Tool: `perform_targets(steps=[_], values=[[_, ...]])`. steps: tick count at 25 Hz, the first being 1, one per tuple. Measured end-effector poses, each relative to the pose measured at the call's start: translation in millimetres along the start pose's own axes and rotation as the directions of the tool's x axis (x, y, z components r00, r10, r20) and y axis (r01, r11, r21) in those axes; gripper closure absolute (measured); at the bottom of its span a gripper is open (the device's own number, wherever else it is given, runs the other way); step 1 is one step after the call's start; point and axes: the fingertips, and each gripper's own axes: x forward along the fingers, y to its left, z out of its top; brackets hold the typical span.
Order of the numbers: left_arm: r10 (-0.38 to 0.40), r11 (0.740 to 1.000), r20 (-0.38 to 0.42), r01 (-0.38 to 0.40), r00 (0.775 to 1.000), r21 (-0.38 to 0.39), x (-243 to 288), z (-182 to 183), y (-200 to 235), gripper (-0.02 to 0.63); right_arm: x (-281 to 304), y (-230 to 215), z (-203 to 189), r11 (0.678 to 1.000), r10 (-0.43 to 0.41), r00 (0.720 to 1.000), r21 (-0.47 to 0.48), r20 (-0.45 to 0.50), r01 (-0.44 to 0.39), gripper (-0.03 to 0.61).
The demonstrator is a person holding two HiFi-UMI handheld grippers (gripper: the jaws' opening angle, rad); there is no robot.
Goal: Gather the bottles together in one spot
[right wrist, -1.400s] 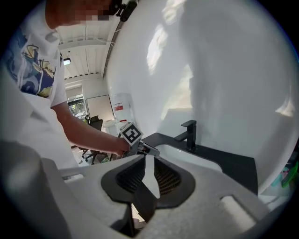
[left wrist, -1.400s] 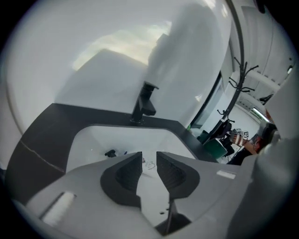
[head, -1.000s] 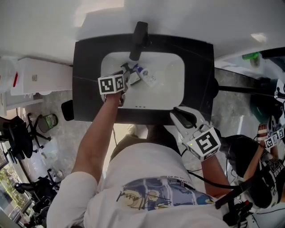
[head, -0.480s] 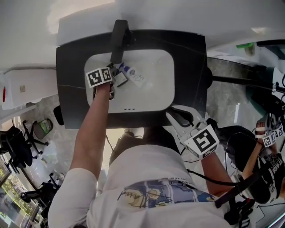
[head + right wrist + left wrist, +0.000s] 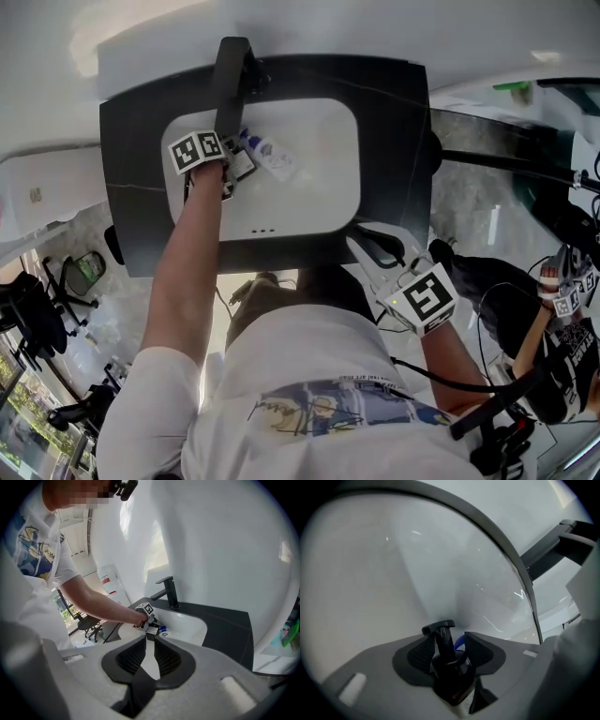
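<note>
- While the jaws of the left gripper (image 5: 449,640) were being opened, a dark pump bottle (image 5: 450,670) was seen standing between its pads, not visibly pinched, inside the white basin (image 5: 319,183).
- A white bottle with a blue cap (image 5: 269,157) was seen lying just beyond the left gripper's tips, close to the dark one; whether they touched could not be told.
- The right gripper (image 5: 149,641) was held well back from both bottles, its jaws almost together with a slim gap and nothing between them.
- It was judged that the dark bottle could topple or slide on the curved basin if it was let go before being settled.
- Its pump head could be snagged by a pad if the left gripper was drawn back too early, and the bottle dragged away from its neighbour.
</note>
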Motion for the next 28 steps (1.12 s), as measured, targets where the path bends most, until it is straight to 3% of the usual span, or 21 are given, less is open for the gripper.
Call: perform_targets(steps=[4, 9, 13, 14, 16, 22, 25, 28], values=[[-0.092, 0.996, -0.006, 0.092, 0.996, -0.021, 6, 0, -9, 0.417, 0, -2, -1, 1.0, -0.01, 1.0, 0.009, 0.0, 0.01, 0.522], [-0.161, 0.987, 0.016, 0.16, 0.987, 0.016, -2, -2, -19, 0.425, 3, -1, -2, 1.0, -0.016, 1.0, 0.003, -0.001, 0.016, 0.522], [-0.196, 0.98, 0.085, 0.191, 0.977, 0.063, -20, 2, -31, 0.442, 6, 2, 0, 1.0, -0.016, 1.0, 0.005, 0.01, 0.016, 0.522], [-0.205, 0.977, 0.11, 0.197, 0.973, 0.081, -25, 4, -35, 0.509, 7, 4, 1, 1.0, -0.015, 1.0, 0.001, 0.014, 0.015, 0.522], [-0.218, 0.972, 0.139, 0.201, 0.966, 0.123, -35, 3, -41, 0.511, 8, 8, 2, 1.0, -0.014, 1.0, -0.001, 0.02, 0.014, 0.523], [-0.201, 0.943, 0.173, 0.143, 0.964, 0.301, -57, -1, -54, 0.511, 7, 23, 1, 1.0, -0.02, 0.999, 0.001, 0.038, 0.02, 0.523], [-0.163, 0.897, 0.195, 0.064, 0.967, 0.437, -70, -4, -59, 0.512, 6, 29, -2, 1.0, -0.027, 0.998, 0.001, 0.049, 0.027, 0.523], [-0.152, 0.864, 0.233, 0.015, 0.96, 0.503, -84, -5, -59, 0.518, 5, 37, -4, 0.999, -0.033, 0.998, 0.011, 0.061, 0.032, 0.523]])
